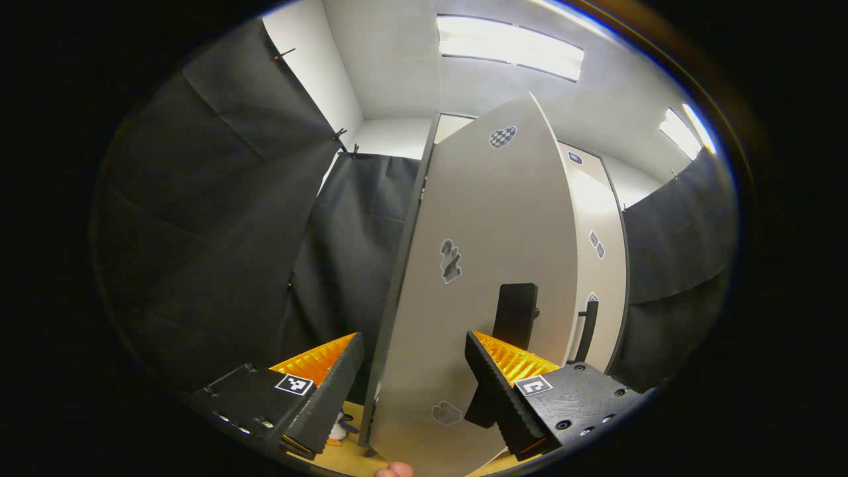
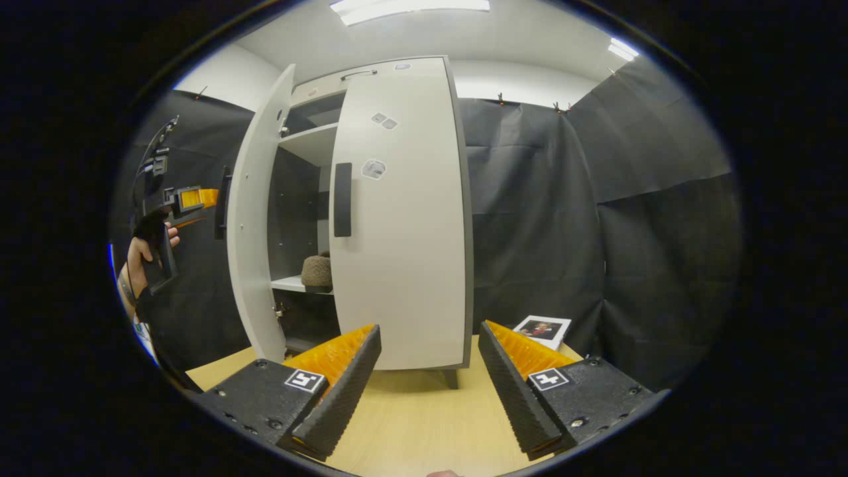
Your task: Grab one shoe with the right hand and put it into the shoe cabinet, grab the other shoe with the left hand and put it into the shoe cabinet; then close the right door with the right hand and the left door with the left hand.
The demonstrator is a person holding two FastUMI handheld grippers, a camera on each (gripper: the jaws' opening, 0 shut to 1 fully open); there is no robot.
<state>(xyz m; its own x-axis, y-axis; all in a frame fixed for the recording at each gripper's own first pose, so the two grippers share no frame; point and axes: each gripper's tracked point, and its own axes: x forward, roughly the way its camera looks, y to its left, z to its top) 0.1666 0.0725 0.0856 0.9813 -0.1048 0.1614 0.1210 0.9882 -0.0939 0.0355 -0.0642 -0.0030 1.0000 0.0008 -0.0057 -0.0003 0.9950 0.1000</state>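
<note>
I am seeing my left gripper (image 1: 414, 384) sitting at the bottom centre of the left gripper view, its fingers spread wide with nothing between them, facing the outer face of the left door (image 1: 483, 285), which is standing open and filling the middle of the frame. A dark handle (image 1: 515, 318) is showing on that door just above the gripper's right-hand finger.

In the right gripper view I am holding the right gripper (image 2: 429, 384) low at the bottom centre, fingers also spread and empty, hovering over the wooden floor (image 2: 411, 424). The right door (image 2: 404, 212) is lying closed at centre frame on the shoe cabinet (image 2: 311, 142). Through the gap at centre left, a shoe (image 2: 317, 270) is resting on a shelf inside. At the left edge a hand (image 2: 142, 255) is holding the other gripper beside the open door.
</note>
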